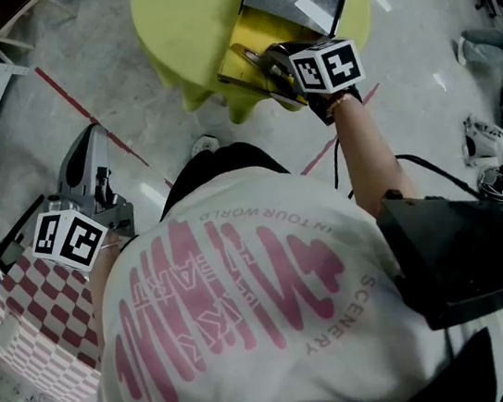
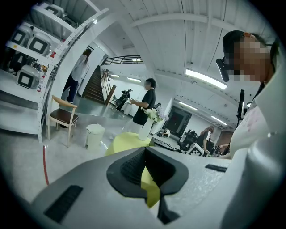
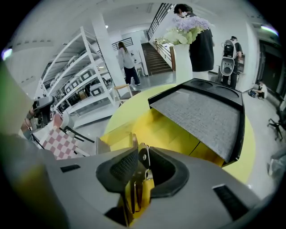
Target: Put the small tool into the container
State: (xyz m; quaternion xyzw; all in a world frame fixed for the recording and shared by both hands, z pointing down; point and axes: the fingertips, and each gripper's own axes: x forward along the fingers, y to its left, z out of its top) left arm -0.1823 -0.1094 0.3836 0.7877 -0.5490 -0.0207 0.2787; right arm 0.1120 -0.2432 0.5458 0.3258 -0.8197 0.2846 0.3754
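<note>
- Right gripper view: small metal tool (image 3: 143,156), upright between the pads of your right gripper (image 3: 141,172); the jaws are part-way apart and both pads touch it.
- Yellow open box (image 3: 156,129), directly below the tool; its grey-lined black lid (image 3: 201,116) is raised behind.
- Yellow-green round table (image 1: 179,28), under the box.
- Your left gripper (image 2: 144,172): jaws slightly apart, empty, well apart from the box.
</note>
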